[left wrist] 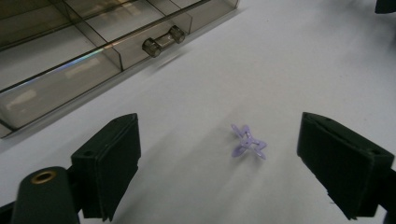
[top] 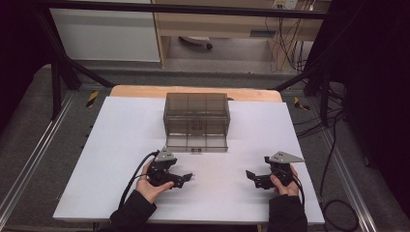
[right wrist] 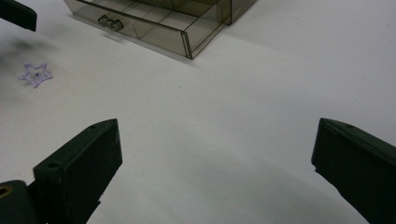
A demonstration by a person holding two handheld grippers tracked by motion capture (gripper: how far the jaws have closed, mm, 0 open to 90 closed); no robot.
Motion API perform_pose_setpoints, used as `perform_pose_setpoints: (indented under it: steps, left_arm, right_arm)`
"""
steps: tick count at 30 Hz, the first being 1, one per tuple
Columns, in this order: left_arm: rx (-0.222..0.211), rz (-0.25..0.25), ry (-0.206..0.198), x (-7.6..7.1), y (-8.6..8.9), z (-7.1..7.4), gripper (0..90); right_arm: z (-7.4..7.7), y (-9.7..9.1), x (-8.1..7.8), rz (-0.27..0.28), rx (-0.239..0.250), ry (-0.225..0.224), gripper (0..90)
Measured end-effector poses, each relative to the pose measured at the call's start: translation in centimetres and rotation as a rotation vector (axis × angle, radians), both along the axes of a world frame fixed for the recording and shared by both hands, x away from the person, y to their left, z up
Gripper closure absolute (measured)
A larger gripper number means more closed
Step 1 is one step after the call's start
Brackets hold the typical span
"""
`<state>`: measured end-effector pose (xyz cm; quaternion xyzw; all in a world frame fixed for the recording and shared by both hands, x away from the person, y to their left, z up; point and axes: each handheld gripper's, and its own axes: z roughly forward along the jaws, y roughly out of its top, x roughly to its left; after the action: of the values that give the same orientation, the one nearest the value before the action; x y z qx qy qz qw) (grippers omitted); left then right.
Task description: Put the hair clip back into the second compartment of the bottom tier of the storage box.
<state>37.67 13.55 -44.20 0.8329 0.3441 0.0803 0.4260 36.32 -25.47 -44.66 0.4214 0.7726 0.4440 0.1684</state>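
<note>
White tabletop (top: 121,145), smoked clear drawer box (top: 196,121) at its far middle, bottom drawer pulled out.
Left tongs (top: 187,178) spread wide, small purple star-shaped piece (left wrist: 248,143) lying on the tabletop between the jaws, untouched; right tongs (top: 250,175) wide and holding nothing, well apart from the star, near the tabletop's front right.

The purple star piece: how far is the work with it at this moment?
Done: the smoky box's drawer stands pulled out. In hand: the left gripper has its fingers open on either side of the purple star piece, not touching it. Left: gripping it and probably placing it in the drawer.
</note>
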Motion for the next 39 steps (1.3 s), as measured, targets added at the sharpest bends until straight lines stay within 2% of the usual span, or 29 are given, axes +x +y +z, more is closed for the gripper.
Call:
perform_pose_setpoints:
  steps: [5, 21, 30, 39]
  left_arm:
    - [0.008, -0.011, 0.003, -0.1, -0.6, -0.2, 17.3]
    - [0.021, -0.02, 0.027, -0.3, -1.2, -0.7, 44.3]
    - [0.001, -0.013, 0.047, -0.3, -1.2, -0.7, 58.2]
    - [-0.008, -0.006, 0.064, -0.4, -1.4, -0.9, 67.3]
  right_arm:
    - [0.0, 0.0, 0.0, -0.001, -0.002, 0.002, 2.2]
    - [0.0, 0.0, 0.0, -0.003, -0.001, 0.002, 2.2]
    - [0.0, 0.0, 0.0, -0.006, -0.003, 0.0, 2.2]
    - [0.0, -0.1, 0.0, -0.007, -0.001, 0.001, 2.2]
